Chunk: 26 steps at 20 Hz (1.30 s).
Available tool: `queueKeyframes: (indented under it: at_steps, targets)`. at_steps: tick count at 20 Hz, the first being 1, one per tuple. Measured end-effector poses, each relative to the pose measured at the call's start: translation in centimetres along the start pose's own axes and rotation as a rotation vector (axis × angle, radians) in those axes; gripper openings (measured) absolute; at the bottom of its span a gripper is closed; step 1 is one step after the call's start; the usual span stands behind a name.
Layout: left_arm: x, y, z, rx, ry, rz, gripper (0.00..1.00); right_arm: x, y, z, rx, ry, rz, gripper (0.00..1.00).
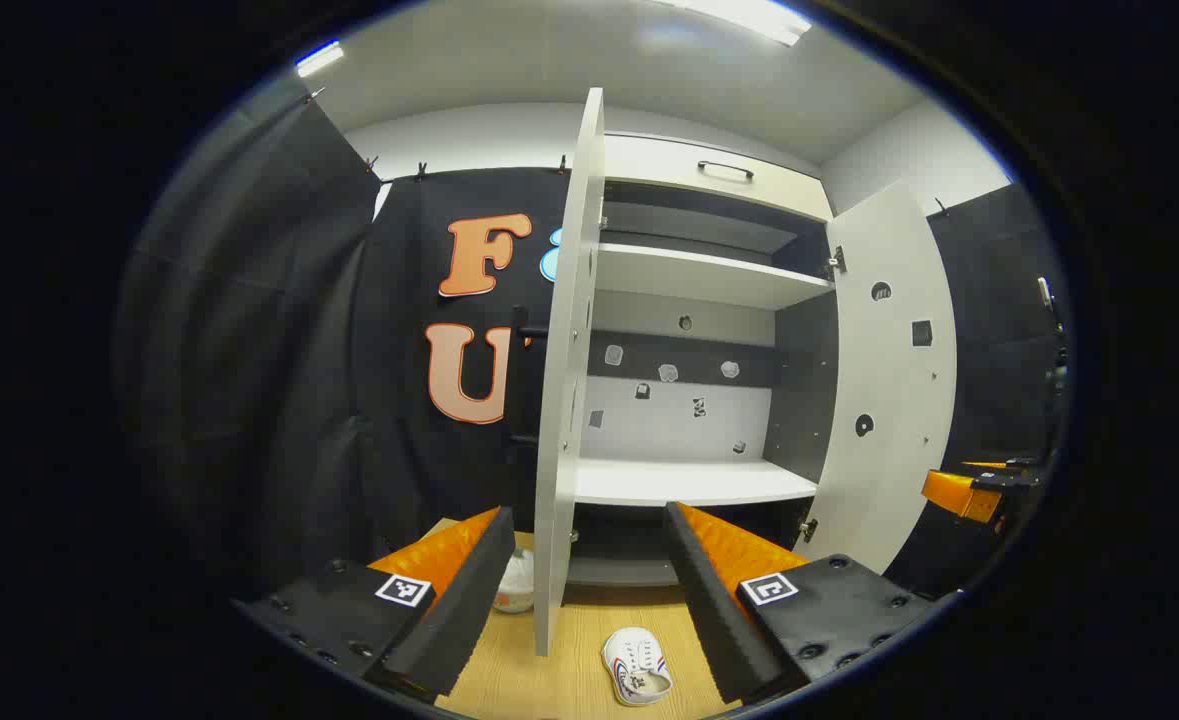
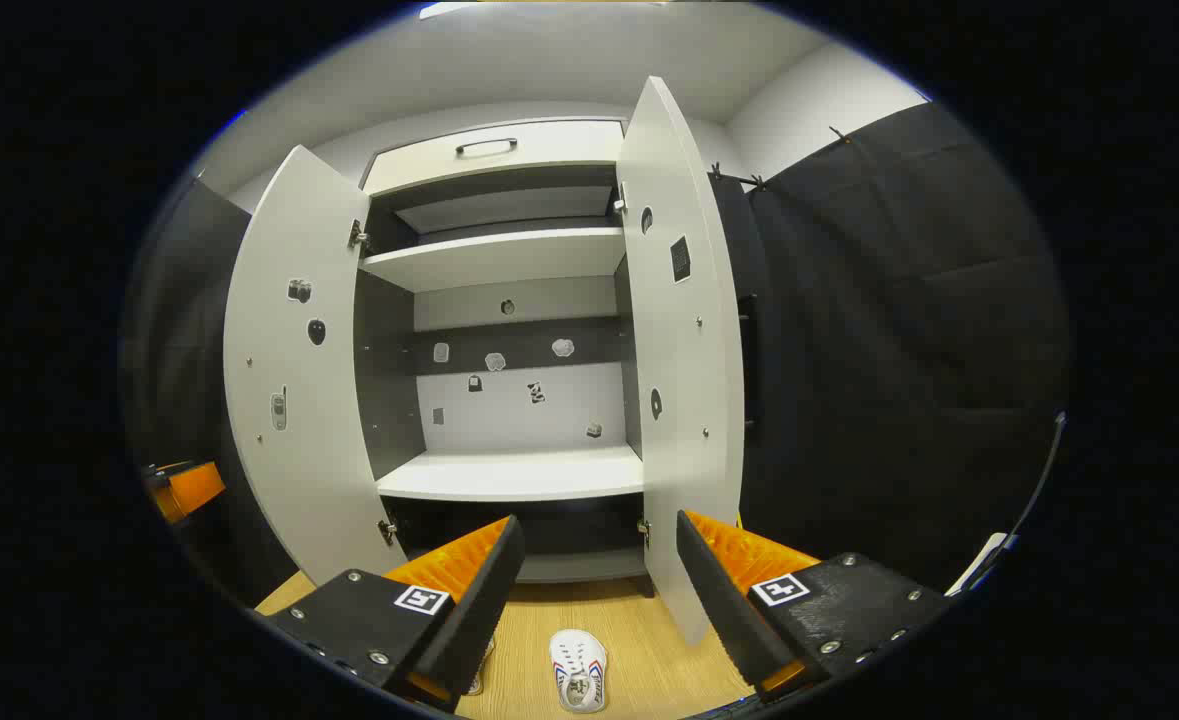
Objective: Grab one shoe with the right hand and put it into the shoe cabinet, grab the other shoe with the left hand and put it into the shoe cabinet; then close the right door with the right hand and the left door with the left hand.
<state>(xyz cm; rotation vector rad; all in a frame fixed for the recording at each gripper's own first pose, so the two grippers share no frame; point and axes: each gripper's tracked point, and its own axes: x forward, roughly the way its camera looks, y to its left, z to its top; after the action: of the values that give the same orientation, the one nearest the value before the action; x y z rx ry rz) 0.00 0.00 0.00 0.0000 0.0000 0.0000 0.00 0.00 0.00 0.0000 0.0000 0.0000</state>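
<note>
The white shoe cabinet [image 1: 709,275] stands ahead with both doors swung open. Its left door [image 1: 569,380] is edge-on to me in the left gripper view, its right door [image 1: 879,380] angled outward. One white shoe [image 1: 637,665] with red and blue stripes lies on the wooden floor below my open left gripper [image 1: 589,590]. A second shoe [image 1: 515,585] peeks out beside the left door. In the right gripper view a shoe [image 2: 577,670] lies between the fingers of my open right gripper [image 2: 599,590], well below them. The other shoe [image 2: 479,672] is mostly hidden by a finger.
The cabinet's lower shelf [image 2: 514,475] is bare, with a dark compartment beneath it. The open doors [image 2: 289,380] [image 2: 684,350] jut toward me. Black cloth walls stand on both sides. The other gripper [image 1: 964,495] [image 2: 184,488] shows at each view's edge.
</note>
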Motion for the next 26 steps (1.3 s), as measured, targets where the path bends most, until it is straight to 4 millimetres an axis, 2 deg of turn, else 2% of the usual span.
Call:
queueKeyframes:
  at_steps: [1, 7, 9, 12, 19, 21, 22, 23, 26]
  targets:
    - [0.1, 0.0, 0.2, -0.002, -0.003, 0.0, 0.99, 0.0, -0.1, 0.1, 0.001, -0.002, -0.002, 0.94]
    - [0.1, 0.1, 1.0, 0.021, -0.021, 0.002, 0.96, -0.1, -0.7, 0.3, 0.001, 0.001, -0.018, 0.94]
    - [0.2, 0.1, 1.1, 0.025, -0.022, 0.003, 0.99, -0.1, -0.6, 0.2, -0.004, 0.002, -0.019, 0.94]
    - [0.3, 0.1, 1.0, 0.025, -0.025, 0.0, 0.97, 0.0, -0.4, 0.3, -0.012, -0.006, -0.018, 0.94]
    - [0.8, 0.4, 0.5, 0.017, -0.014, 0.002, 0.99, 0.3, -0.2, 0.6, -0.032, -0.014, -0.023, 0.94]
    - [0.9, 0.5, 0.2, 0.017, -0.007, 0.004, 0.94, 0.4, 0.0, 0.6, -0.045, -0.018, -0.025, 0.94]
    - [0.9, 0.6, 0.2, 0.018, -0.007, 0.005, 0.99, 0.5, 0.0, 0.6, -0.047, -0.02, -0.023, 0.94]
    - [1.1, 0.6, 0.1, 0.016, -0.006, 0.005, 0.97, 0.7, 0.2, 0.4, -0.05, -0.019, -0.02, 0.94]
    - [1.1, 0.8, 0.1, 0.011, -0.006, 0.009, 0.99, 1.3, 0.5, -1.2, -0.056, 0.002, -0.018, 0.94]
